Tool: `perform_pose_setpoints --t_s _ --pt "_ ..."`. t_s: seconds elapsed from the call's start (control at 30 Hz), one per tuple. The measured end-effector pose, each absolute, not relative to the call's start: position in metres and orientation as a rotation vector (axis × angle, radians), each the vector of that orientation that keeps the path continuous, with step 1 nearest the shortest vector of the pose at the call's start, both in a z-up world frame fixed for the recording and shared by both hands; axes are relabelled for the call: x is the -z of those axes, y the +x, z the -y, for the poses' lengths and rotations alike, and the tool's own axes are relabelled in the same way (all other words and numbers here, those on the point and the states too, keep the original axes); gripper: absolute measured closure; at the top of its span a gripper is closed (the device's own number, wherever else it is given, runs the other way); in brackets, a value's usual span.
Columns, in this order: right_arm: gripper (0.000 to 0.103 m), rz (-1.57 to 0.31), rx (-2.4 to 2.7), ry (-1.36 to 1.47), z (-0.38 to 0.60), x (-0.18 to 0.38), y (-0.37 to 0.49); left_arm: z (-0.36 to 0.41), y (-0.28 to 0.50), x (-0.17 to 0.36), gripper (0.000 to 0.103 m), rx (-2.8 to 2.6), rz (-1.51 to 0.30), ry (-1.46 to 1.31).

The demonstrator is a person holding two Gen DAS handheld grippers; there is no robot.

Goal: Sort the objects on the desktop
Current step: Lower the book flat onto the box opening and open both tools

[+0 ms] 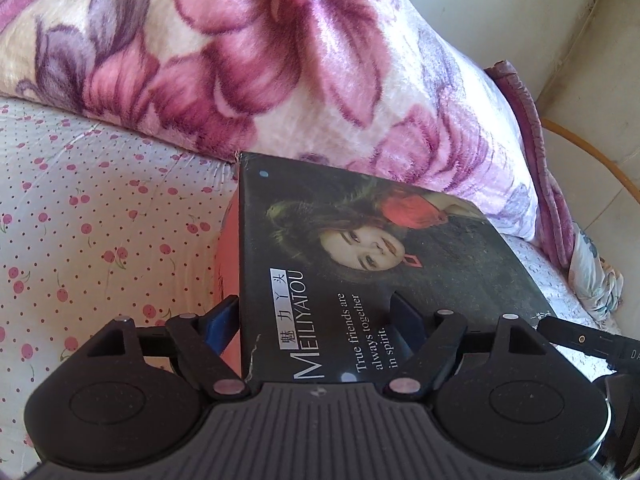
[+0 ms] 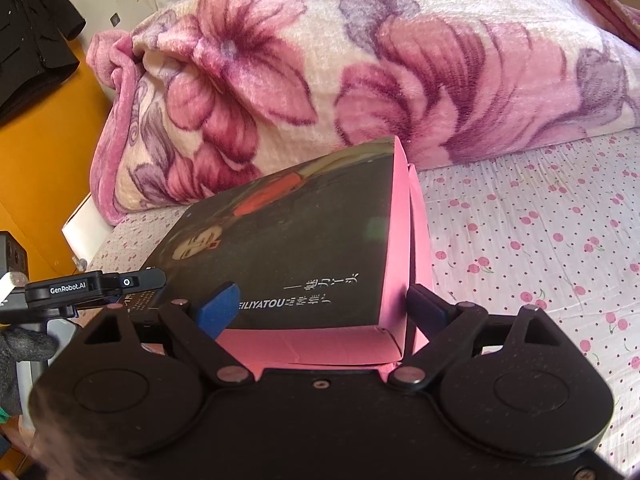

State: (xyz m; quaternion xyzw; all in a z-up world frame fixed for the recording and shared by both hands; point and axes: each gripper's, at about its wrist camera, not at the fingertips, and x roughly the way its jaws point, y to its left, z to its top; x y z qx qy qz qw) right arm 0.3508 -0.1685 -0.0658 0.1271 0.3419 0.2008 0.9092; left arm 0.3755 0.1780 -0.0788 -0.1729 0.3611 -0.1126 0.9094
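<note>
Presently, L wrist view: my left gripper (image 1: pixel 316 312) straddles a corner of the black printed carton (image 1: pixel 384 268), one blue pad at its pink side, other over the lid; pinching, I judge. Glossy card, sharp edges, scuffed near corner. Carton sits on cherry-print sheet (image 1: pixel 100 216), against plush floral blanket (image 1: pixel 280 64).

R wrist view: my right gripper (image 2: pixel 324 304) clamps the carton's opposite corner (image 2: pixel 304 248); pink flap beside pad. Step unclear: lifting or setting down. Next needs level, matched hands.
</note>
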Motion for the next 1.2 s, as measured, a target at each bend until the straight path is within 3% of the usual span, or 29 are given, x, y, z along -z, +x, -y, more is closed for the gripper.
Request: perform_pose_setpoints --t_s 0.17,0.5,0.7,0.83,1.2 --pt "0.012 -0.708 -0.394 0.276 0.173 0.071 0.354 -0.16 0.376 0.071 0.021 0.25 -0.749 -0.24" --pt "0.013 -0.723 -0.344 0.3 0.185 0.085 0.365 -0.163 0.386 0.082 0.02 0.175 -0.766 -0.324" --pt "0.014 -0.727 -0.315 0.305 0.191 0.092 0.374 -0.157 0.374 0.07 0.021 0.117 -0.632 -0.264" --pt "0.017 -0.634 -0.335 0.203 0.185 0.081 0.377 -0.139 0.374 0.062 0.021 0.178 -0.573 -0.17" --pt "0.022 -0.644 -0.459 0.075 0.159 0.071 0.393 -0.106 0.389 0.081 0.02 0.167 -0.667 0.022"
